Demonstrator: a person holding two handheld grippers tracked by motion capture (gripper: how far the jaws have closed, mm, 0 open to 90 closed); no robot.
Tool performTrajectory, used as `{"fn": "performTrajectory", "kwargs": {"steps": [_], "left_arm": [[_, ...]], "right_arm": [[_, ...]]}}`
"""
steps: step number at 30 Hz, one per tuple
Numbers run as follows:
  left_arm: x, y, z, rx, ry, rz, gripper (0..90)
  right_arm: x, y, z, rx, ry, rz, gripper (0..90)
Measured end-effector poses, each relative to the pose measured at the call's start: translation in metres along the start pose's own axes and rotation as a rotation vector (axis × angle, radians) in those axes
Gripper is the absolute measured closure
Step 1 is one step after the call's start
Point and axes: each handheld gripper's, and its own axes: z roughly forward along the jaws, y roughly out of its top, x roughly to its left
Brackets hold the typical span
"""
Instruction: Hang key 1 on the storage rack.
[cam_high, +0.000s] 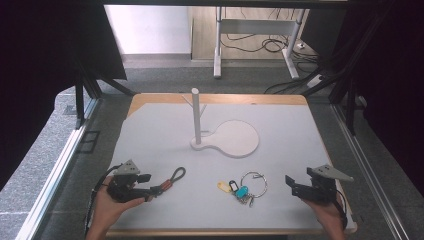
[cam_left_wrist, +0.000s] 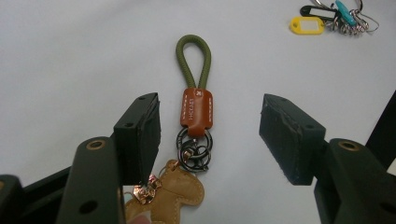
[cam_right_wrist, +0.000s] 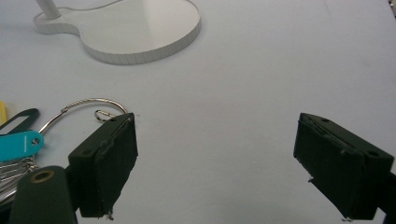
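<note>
Left gripper (cam_left_wrist: 210, 135) open, fingers straddling the rope keychain (cam_left_wrist: 195, 109) lying flat on the table (cam_high: 165, 125). Light and floppy; best taken at the stiff leather band. Right gripper (cam_right_wrist: 215, 165) open, empty, beside key ring (cam_right_wrist: 88, 109).

In the left gripper view, the tan leather charm (cam_left_wrist: 175, 196) at the near end of the green cord keychain (cam_left_wrist: 195, 105) is cut off by the bottom edge, and its left side is covered by the left jaw. The lettering on the brown leather band (cam_left_wrist: 196, 107) is too small to read. The bunch of keys and tags (cam_left_wrist: 332, 18) at far right is cropped by the top edge. In the right gripper view, the teal tag (cam_right_wrist: 21, 140) and wire ring (cam_right_wrist: 81, 109) are cropped at the left edge and partly behind the left jaw. The white stand (cam_right_wrist: 126, 28) loses its pole to the top edge. In the high view, individual keys (cam_high: 246, 199) are too small to distinguish.
</note>
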Motion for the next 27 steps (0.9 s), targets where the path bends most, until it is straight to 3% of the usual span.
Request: {"fn": "performTrajectory", "kwargs": {"steps": [4,10,21,27], "left_arm": [[0.002,-0.002,-0.001,-0.001,-0.001,-0.007,39.0],[0.002,-0.005,-0.004,0.009,0.006,-0.014,38.4],[0.001,-0.004,-0.007,-0.003,0.006,-0.026,37.3],[-0.001,0.008,-0.011,-0.014,0.026,-0.012,35.3]], "right_arm": [[-0.006,0.002,-0.006,-0.008,-0.018,0.021,14.6],[-0.011,0.003,-0.006,-0.006,0.001,0.037,15.1],[-0.011,0.001,0.01,0.048,0.059,-0.013,15.8],[-0.016,-0.002,-0.003,0.037,0.055,-0.003,15.8]]}}
